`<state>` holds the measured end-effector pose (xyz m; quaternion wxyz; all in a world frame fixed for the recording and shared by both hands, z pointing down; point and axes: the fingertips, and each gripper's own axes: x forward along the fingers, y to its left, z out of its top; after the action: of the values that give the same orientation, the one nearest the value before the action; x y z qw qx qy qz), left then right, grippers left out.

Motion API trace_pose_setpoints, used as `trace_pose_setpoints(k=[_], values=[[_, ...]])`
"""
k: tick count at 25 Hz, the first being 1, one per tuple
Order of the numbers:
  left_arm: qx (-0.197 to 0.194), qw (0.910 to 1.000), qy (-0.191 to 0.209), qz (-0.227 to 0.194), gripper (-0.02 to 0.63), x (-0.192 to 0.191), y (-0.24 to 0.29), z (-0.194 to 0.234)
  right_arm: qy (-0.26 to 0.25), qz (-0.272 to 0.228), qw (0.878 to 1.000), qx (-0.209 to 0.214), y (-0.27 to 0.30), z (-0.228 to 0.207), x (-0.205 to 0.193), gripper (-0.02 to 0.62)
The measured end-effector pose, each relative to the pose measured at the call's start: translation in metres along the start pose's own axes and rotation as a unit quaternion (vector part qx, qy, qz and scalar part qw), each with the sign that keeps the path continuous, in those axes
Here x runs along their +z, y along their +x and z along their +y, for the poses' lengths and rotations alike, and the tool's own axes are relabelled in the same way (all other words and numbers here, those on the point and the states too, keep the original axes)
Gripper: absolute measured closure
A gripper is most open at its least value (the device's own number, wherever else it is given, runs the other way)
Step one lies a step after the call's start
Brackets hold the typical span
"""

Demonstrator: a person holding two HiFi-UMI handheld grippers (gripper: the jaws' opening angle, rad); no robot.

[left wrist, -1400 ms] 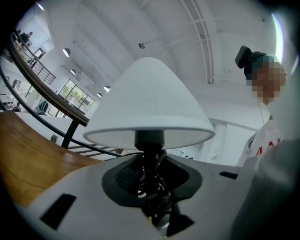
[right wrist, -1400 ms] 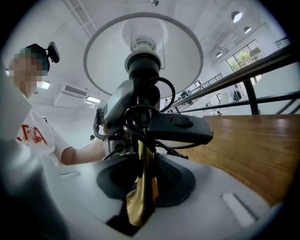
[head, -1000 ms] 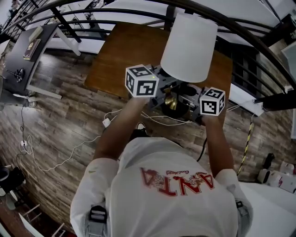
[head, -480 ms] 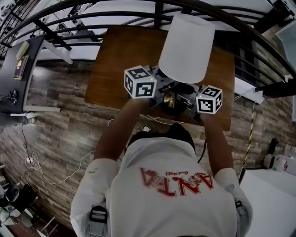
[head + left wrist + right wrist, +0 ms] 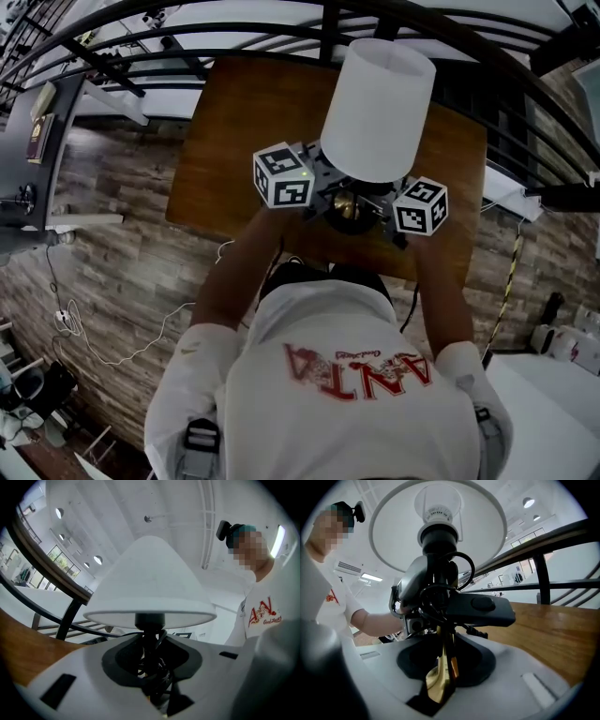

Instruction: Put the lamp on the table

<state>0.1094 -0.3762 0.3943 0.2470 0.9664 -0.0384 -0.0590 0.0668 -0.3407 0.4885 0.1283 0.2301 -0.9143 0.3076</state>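
The lamp has a white shade (image 5: 376,111) and a brass stem (image 5: 344,200) wound with black cord. It hangs upright over the near half of the brown wooden table (image 5: 234,122). My left gripper (image 5: 322,190) is shut on the black, cord-wrapped upper stem (image 5: 149,641) from the left. My right gripper (image 5: 372,202) is shut on the brass lower stem (image 5: 442,674) from the right. In the left gripper view the shade (image 5: 150,585) fills the middle. The right gripper view looks up into the shade (image 5: 393,531) at the bulb. The lamp's foot is hidden.
A black curved railing (image 5: 187,21) runs just beyond the table's far edge. A grey desk (image 5: 28,122) stands at the left. White cables (image 5: 122,337) trail over the wood-plank floor. The table top (image 5: 553,625) lies to the right of the lamp.
Both grippers have carried the lamp forward, from the table's near edge to above its top. The shade now stands more upright.
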Motion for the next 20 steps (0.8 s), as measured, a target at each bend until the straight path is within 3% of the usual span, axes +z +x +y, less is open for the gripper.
trace_pose_setpoints(k=[11, 20], values=[[-0.004, 0.9987, 0.036, 0.035, 0.495, -0.027, 0.037, 0.066, -0.004, 0.013, 1.000, -0.013, 0.016, -0.082, -0.008, 0.506], [-0.026, 0.9970, 0.058, 0.043, 0.495, -0.059, 0.045, 0.080, -0.020, 0.030, 0.998, -0.054, 0.022, -0.115, -0.038, 0.506]])
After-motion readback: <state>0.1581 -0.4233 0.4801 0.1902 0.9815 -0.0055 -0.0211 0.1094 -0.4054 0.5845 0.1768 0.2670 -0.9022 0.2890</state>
